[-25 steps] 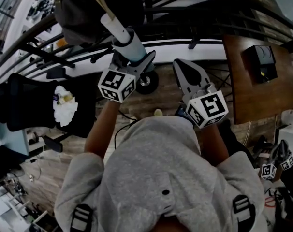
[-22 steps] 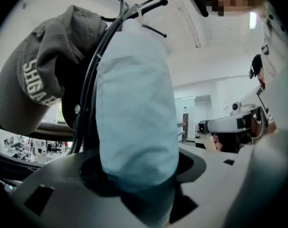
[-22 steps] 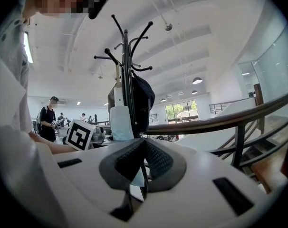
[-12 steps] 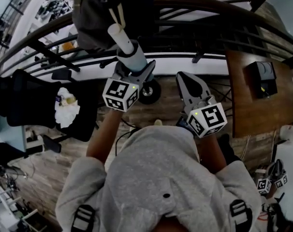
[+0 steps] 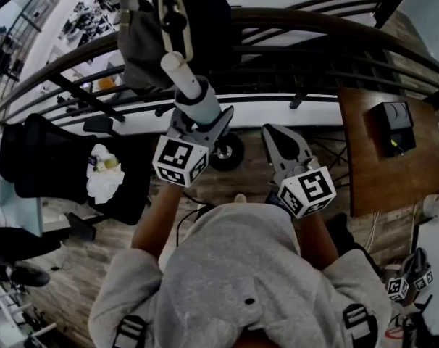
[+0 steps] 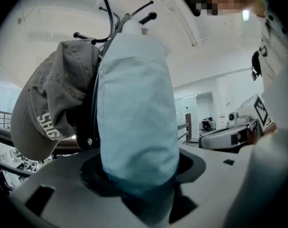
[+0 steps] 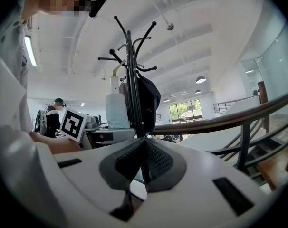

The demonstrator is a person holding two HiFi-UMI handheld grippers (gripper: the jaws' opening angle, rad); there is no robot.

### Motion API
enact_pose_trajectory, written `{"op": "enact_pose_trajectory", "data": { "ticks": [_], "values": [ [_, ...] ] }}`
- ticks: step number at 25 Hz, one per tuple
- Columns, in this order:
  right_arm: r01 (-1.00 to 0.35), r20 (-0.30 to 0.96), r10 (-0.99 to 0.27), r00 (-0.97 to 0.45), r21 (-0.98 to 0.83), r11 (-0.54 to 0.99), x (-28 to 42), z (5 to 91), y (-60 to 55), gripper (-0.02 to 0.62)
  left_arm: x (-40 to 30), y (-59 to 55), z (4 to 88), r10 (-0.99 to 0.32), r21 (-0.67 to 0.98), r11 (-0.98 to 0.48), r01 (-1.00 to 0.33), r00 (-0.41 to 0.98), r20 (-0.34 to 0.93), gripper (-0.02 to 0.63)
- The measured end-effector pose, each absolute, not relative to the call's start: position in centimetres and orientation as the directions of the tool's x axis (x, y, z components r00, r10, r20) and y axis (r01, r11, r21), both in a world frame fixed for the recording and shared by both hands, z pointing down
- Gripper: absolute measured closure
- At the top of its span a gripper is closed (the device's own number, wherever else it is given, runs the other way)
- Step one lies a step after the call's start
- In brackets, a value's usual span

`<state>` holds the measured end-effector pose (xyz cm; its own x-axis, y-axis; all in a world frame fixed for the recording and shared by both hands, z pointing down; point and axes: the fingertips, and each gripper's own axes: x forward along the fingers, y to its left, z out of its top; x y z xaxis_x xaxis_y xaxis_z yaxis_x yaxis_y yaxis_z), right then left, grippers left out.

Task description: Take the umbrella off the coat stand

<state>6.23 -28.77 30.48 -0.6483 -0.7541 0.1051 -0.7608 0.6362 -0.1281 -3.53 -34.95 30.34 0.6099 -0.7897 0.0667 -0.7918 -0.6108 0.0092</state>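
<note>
The folded light-blue umbrella (image 5: 199, 101) points up and away with its white handle (image 5: 177, 69) toward the black coat stand (image 5: 169, 9). A pale loop runs from the handle up to the stand's hooks. My left gripper (image 5: 203, 125) is shut on the umbrella (image 6: 134, 113), whose fabric fills the space between the jaws. A grey cap (image 6: 49, 113) hangs just left of it on the stand (image 7: 130, 80). My right gripper (image 5: 281, 138) is to the right, shut with its pads (image 7: 156, 163) together and nothing in them, pointing at the stand's pole.
A curved dark railing (image 5: 299, 27) runs behind the stand. A wooden table (image 5: 382, 172) with a black device (image 5: 393, 122) is at the right. A black chair (image 5: 38, 158) with a white cloth on it is at the left. A dark bag (image 7: 146, 99) hangs on the stand.
My left gripper has risen a little with the umbrella in it, and more of the stand's top now shows. The right gripper has stayed about where it was.
</note>
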Motion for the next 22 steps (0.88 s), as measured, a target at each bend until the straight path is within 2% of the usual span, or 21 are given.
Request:
{"op": "enact_pose_trajectory", "data": {
  "ticks": [22],
  "values": [
    [-0.744,0.096,-0.739,-0.667,-0.111,0.658,5.2,29.6,-26.0,0.584,-2.3,-28.7,22.3,-0.747,-0.040,-0.663,-0.747,0.664,-0.013,0.315]
  ]
}}
